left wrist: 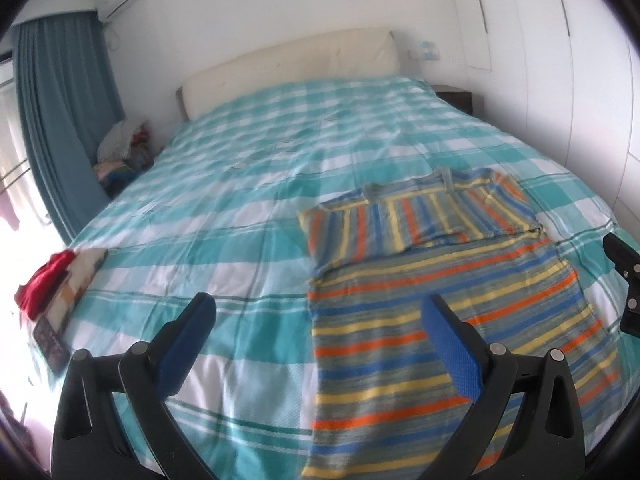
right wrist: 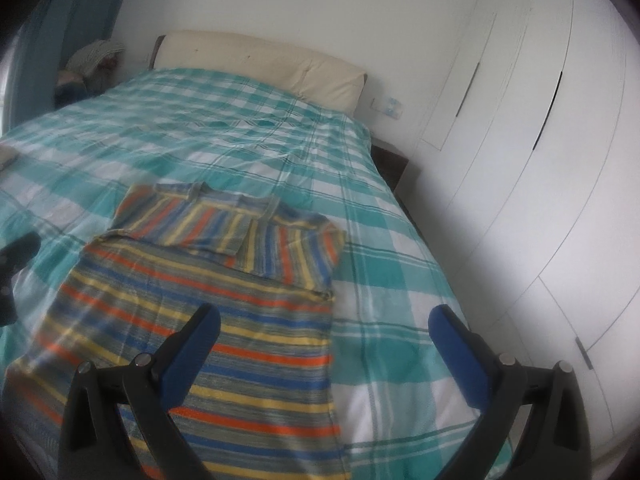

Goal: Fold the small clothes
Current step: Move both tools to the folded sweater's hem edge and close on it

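Left claw (left wrist: 316,320) and right claw (right wrist: 324,332), both spread wide and empty, above the striped shirt (left wrist: 440,312) flat on the bed (left wrist: 240,200). Sleeves at 12 o'clock lie folded inward; the lengthwise fold of the body appears left to do.

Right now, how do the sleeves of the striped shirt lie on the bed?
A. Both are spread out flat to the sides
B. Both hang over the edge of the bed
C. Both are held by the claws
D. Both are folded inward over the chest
D: on the striped shirt both sleeves lie folded across the chest, their stripes crossing the body's, and both claws are open and empty.
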Available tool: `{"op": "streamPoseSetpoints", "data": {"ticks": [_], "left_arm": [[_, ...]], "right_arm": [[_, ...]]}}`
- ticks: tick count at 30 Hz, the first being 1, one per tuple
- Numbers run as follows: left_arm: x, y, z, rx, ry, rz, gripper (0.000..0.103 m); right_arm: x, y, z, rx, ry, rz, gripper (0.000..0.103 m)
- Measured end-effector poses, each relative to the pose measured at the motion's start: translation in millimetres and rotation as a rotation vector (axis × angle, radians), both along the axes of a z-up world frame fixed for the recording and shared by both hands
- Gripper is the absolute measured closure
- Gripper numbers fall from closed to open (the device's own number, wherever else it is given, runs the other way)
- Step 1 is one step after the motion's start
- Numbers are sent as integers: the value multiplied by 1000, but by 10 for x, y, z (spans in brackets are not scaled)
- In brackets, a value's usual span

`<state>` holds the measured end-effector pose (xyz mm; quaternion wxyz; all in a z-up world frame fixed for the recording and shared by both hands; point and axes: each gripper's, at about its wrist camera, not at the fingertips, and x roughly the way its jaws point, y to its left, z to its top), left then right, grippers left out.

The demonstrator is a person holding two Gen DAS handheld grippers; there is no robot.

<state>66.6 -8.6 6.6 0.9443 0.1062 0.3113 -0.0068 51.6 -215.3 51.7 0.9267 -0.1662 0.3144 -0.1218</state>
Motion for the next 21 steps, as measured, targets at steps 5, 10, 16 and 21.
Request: {"op": "streamPoseSetpoints", "data": {"ticks": [5, 10, 16, 21], "left_arm": [[35, 221, -79, -398, 179, -181, 1], [4, 250, -149, -423, 216, -153, 1], [-127, 180, -90, -136, 92, 7, 1], [-152, 205, -63, -154, 80, 0, 1]], "right_arm": [[-39, -167, -45, 41, 18, -25, 1], [-118, -295, -112, 98, 62, -37, 1], [-226, -291, -28, 22, 31, -96, 1], [-242, -205, 29, 80, 33, -44, 1]]}}
